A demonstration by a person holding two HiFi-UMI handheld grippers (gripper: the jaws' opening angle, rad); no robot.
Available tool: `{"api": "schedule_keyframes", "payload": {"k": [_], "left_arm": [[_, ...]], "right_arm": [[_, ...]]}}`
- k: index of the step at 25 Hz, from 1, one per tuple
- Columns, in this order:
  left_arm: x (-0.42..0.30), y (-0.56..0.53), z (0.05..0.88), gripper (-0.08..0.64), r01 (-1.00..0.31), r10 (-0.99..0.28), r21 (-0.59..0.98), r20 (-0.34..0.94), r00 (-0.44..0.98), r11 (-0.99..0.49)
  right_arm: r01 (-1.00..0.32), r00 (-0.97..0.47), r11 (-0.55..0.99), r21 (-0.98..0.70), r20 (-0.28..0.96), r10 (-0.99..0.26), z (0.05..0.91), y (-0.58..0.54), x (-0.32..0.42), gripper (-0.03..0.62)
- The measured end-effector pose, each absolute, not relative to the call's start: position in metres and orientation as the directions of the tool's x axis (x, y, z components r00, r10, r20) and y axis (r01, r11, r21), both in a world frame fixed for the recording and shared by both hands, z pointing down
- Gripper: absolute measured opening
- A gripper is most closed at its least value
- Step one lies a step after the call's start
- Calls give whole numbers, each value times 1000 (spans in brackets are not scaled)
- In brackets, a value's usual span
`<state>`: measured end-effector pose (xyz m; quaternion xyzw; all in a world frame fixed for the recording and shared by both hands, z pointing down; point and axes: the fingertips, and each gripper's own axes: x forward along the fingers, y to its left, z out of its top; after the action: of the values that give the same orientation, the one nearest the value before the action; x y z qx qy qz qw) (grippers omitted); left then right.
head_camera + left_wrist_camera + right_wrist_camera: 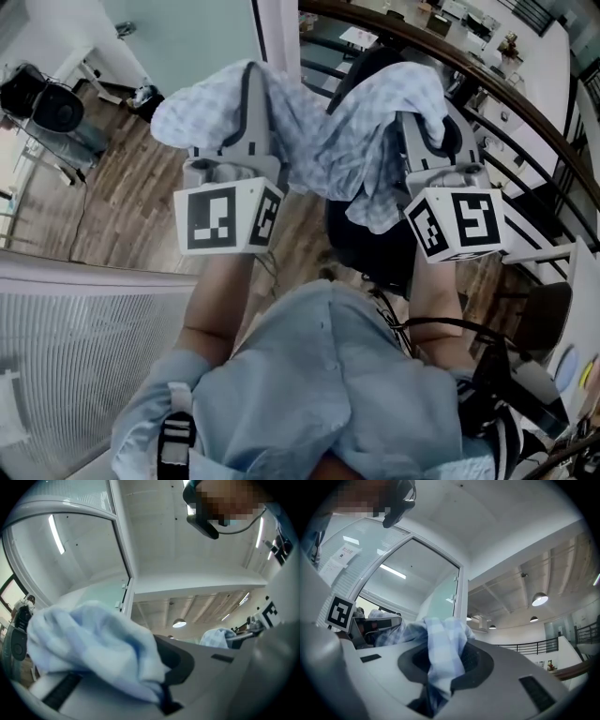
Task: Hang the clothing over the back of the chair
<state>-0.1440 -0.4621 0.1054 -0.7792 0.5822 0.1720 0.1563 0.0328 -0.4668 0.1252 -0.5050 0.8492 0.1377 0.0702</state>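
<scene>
Pale blue checked clothing (93,644) bunches over the clamped fingers (220,667) of the left gripper (159,679).

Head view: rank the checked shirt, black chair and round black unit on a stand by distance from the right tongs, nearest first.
1. checked shirt: clamped in the right tongs.
2. black chair: just below, centre frame.
3. round black unit: far upper left, on the floor.

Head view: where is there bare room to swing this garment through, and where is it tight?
Bare wood floor lies at left, between the black fan and the white mesh panel. The right is crowded: the black chair sits under the garment, then comes the railing.
</scene>
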Motion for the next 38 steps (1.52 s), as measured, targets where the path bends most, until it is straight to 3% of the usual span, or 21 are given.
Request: {"api": "schedule_keyframes", "payload": {"k": [7, 13, 23, 32, 38], "left_arm": [[-138, -509, 65, 17, -961, -822, -74, -503, 266, -266], [-124, -547, 57, 17, -962, -829, -101, -490, 269, -253], [-126, -601, 156, 17, -968, -926, -109, -282, 250, -227], [-114, -618, 260, 17, -953, -952, 29, -68, 300, -303], [-95, -606, 309, 18, -930, -937, 112, -33, 348, -349]], "right_arm": [[-890, -456, 429, 156, -344, -821, 88, -509, 55, 78], [-913, -406, 388, 124, -347, -845, 86, -545, 90, 78], [-938, -345, 343, 47, -170, -923, 171, -587, 124, 81], [-929, -371, 371, -4, 23, -928, 260, -595, 109, 89], [-910, -414, 413, -23, 59, -908, 306, -584, 93, 143]]}}
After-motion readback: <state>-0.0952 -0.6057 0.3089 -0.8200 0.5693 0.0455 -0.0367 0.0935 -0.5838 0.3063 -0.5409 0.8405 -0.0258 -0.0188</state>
